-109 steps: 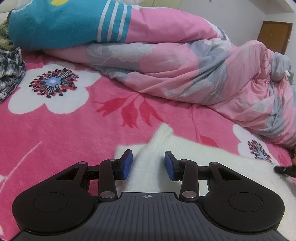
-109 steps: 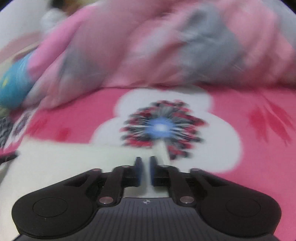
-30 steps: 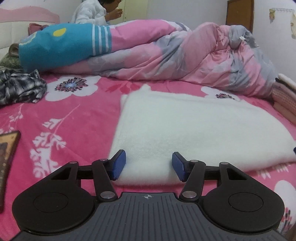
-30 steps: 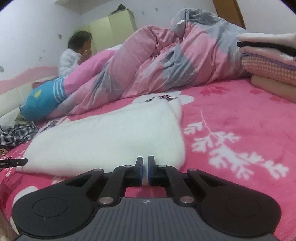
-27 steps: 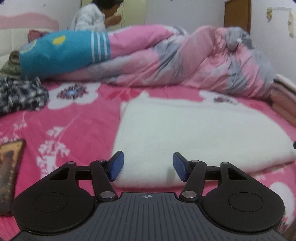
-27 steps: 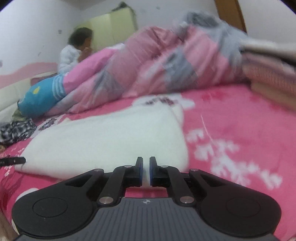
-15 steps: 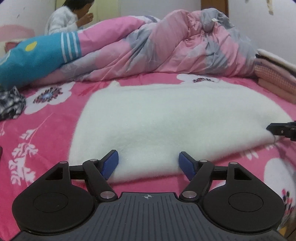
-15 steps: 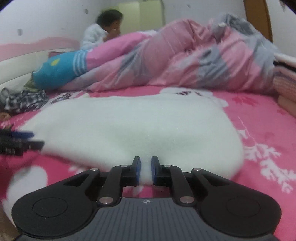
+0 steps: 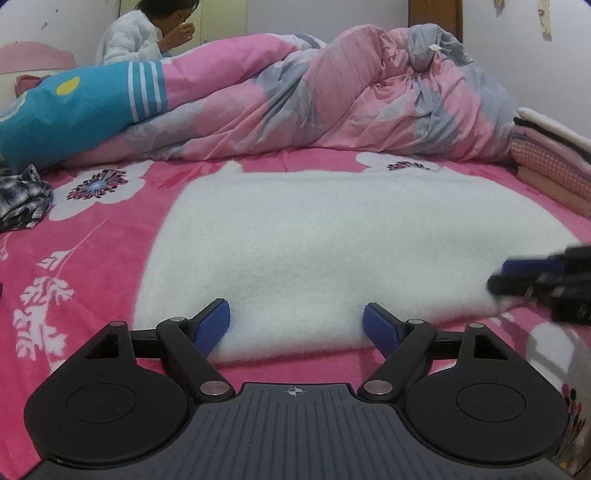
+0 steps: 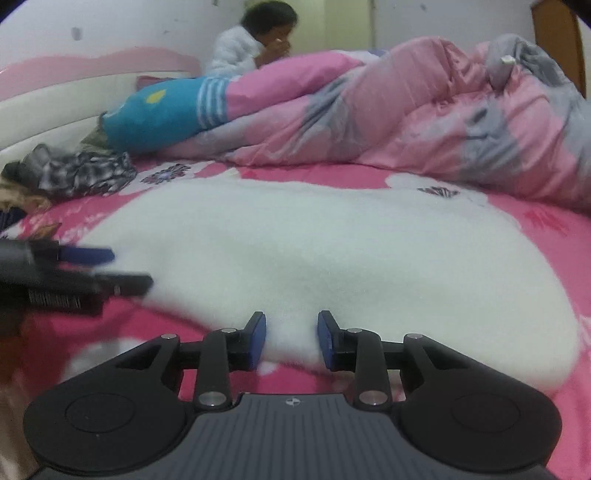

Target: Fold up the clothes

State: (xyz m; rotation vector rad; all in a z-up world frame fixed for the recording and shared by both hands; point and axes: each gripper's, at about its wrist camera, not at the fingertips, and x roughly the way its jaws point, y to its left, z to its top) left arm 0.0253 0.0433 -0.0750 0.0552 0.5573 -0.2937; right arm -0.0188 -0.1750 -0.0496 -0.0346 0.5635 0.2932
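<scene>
A white fluffy garment (image 9: 332,240) lies flat on the pink flowered bedspread (image 9: 74,258); it also shows in the right wrist view (image 10: 332,251). My left gripper (image 9: 296,325) is wide open at the garment's near edge, the fingers astride the hem, holding nothing. My right gripper (image 10: 291,338) is open with the near hem between its fingers, not pinched. Each gripper shows blurred in the other's view: the right one (image 9: 543,277) at the garment's right end, the left one (image 10: 85,273) at its left end.
A bunched pink and grey quilt (image 9: 332,103) with a blue pillow (image 9: 74,110) lies across the back of the bed. A checked garment (image 9: 22,203) lies at the left. Folded clothes (image 9: 554,158) are stacked at the right. A person (image 9: 147,29) sits behind the quilt.
My right gripper has opened; it was shut on the garment's edge. My left gripper has opened wider. Both have swung round along the near hem of the flattened garment.
</scene>
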